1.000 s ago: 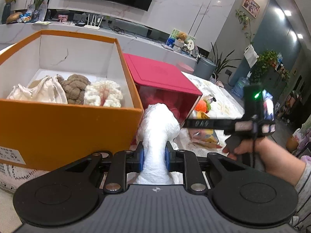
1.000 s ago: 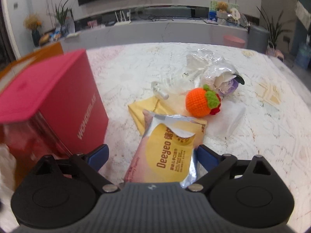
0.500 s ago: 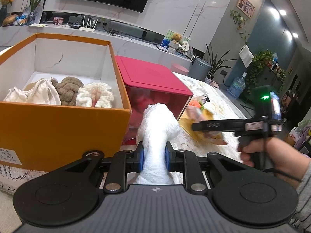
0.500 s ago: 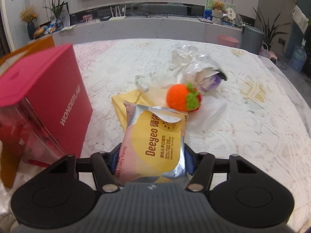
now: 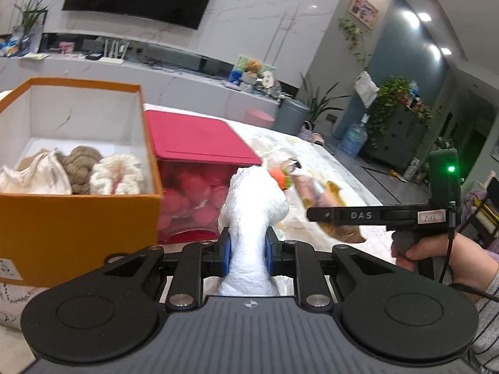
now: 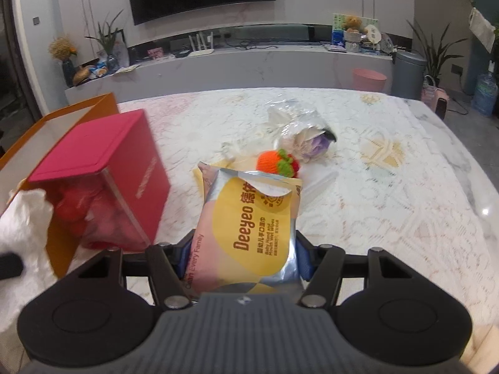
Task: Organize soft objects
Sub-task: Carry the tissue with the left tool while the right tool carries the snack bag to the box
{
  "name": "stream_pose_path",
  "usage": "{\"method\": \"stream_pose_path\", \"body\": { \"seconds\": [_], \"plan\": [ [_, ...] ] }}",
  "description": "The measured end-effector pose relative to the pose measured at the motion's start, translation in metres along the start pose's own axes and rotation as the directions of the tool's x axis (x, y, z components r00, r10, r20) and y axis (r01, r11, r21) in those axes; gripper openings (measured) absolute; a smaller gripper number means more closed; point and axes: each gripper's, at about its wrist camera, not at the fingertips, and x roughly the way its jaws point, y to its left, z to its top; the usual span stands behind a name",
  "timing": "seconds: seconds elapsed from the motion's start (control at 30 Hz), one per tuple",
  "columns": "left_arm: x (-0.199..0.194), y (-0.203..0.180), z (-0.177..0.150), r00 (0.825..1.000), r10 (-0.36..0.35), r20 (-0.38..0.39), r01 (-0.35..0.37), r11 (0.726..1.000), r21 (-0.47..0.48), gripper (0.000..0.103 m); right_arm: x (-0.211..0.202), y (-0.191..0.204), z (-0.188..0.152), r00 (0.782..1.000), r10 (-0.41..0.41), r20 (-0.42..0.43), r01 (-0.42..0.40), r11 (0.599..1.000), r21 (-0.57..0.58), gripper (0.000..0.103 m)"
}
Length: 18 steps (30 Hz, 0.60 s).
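My left gripper (image 5: 247, 251) is shut on a white crumpled tissue wad (image 5: 254, 205), held up in front of the orange box (image 5: 78, 218). That box holds a cream cloth, a brown knit and a white knit (image 5: 117, 174). My right gripper (image 6: 241, 255) is shut on a yellow and pink wet-wipes pack (image 6: 249, 218), lifted off the table. In the left wrist view the right gripper (image 5: 340, 215) appears at the right, carried by a hand (image 5: 436, 255). An orange crocheted fruit (image 6: 277, 163) lies on the table beyond the pack.
A red-lidded clear box (image 6: 103, 180) of pink balls stands between the orange box and the loose items. A crumpled clear plastic bag (image 6: 299, 131) with something purple inside lies on the white patterned tablecloth (image 6: 389, 187). A yellow cloth (image 6: 199, 171) peeks out under the pack.
The right gripper closed on the wet-wipes pack and lifted it off the table toward the red box. The left gripper rose slightly, still gripping the tissue wad.
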Motion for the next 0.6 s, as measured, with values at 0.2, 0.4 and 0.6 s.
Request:
{"method": "stream_pose_path", "body": {
  "seconds": [0.2, 0.4, 0.6],
  "plan": [
    [0.002, -0.015, -0.004, 1.000, -0.001, 0.014, 0.001, 0.998, 0.059, 0.022, -0.008, 0.000, -0.011, 0.999, 0.050, -0.008, -0.050, 0.998, 0.041, 0.061],
    [0.015, -0.037, 0.010, 1.000, -0.028, -0.010, 0.028, 0.996, 0.087, 0.022, -0.012, -0.010, -0.006, 1.000, -0.022, -0.005, 0.022, 0.996, 0.086, 0.061],
    [0.029, -0.057, 0.057, 0.995, -0.099, 0.010, 0.097, 0.988, 0.122, 0.022, -0.026, -0.008, 0.018, 0.998, -0.054, 0.038, 0.051, 0.996, 0.073, 0.061]
  ]
}}
